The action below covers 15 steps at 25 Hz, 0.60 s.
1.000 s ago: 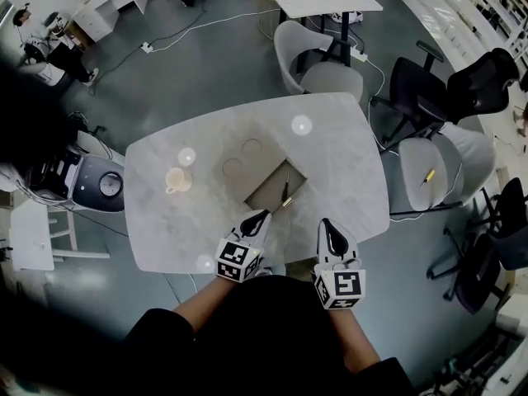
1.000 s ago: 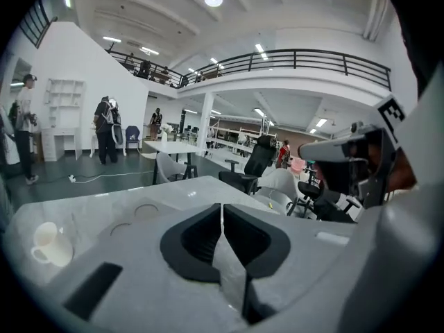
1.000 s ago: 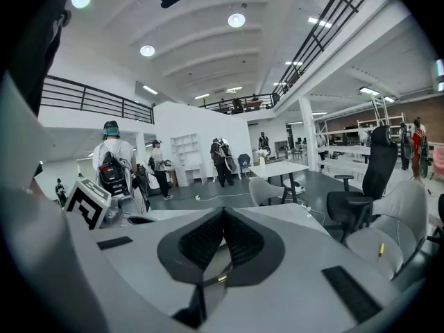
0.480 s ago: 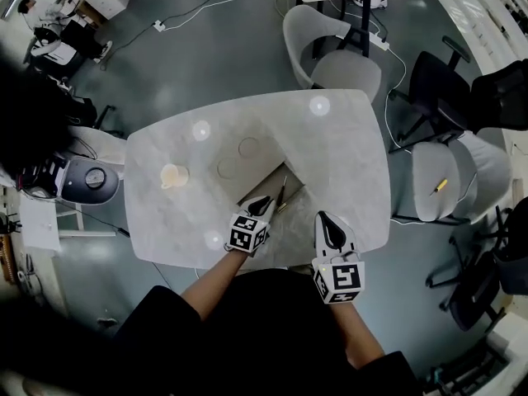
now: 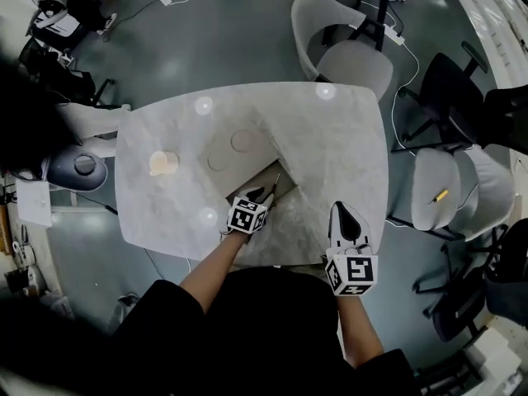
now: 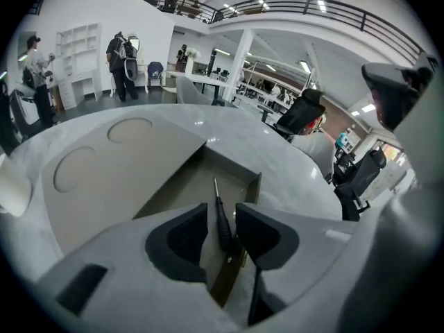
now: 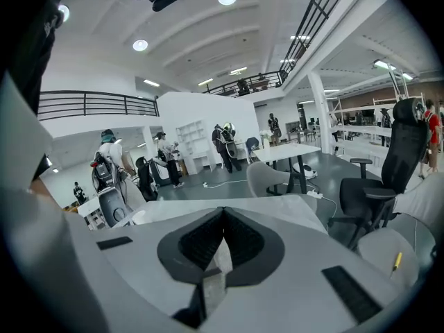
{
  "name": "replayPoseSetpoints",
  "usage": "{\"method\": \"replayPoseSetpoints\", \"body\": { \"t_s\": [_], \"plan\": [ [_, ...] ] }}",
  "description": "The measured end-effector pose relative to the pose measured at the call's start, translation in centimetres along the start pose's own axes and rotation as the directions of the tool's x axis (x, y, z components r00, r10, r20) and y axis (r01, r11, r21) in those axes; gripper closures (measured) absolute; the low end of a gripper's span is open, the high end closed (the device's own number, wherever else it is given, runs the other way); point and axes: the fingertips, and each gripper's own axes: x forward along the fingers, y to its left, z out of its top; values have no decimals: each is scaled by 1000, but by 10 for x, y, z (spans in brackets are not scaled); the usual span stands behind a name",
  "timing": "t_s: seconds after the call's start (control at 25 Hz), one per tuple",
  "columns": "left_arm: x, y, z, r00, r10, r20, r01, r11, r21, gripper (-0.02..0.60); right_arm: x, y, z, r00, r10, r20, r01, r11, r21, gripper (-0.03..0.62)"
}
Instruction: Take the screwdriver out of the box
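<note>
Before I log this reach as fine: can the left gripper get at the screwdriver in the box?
Likely yes: jaws of the left gripper, opening, straddle the screwdriver; the box is uncovered.

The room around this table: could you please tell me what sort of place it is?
Probably a large open-plan office or lab hall: swivel office chairs and white desks stand on an open floor, and a railed mezzanine runs overhead.
</note>
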Motion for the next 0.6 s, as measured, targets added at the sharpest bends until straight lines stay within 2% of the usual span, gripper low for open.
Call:
{"method": "replayPoseSetpoints", "body": {
  "t_s": [0.32,0.48,0.6],
  "plan": [
    [29,3,-12,993,-9,-117,11,1000,12,443,7,-26,-8,999,-11,-37,11,1000,-4,591],
    [37,5,-13,984,-32,-173,29,999,-23,442,12,-30,-13,998,-3,-57,3,1000,-7,591],
    [38,6,-15,980,-17,-199,26,999,41,448,17,-27,-11,998,8,-58,-9,1000,-13,591]
  ]
}}
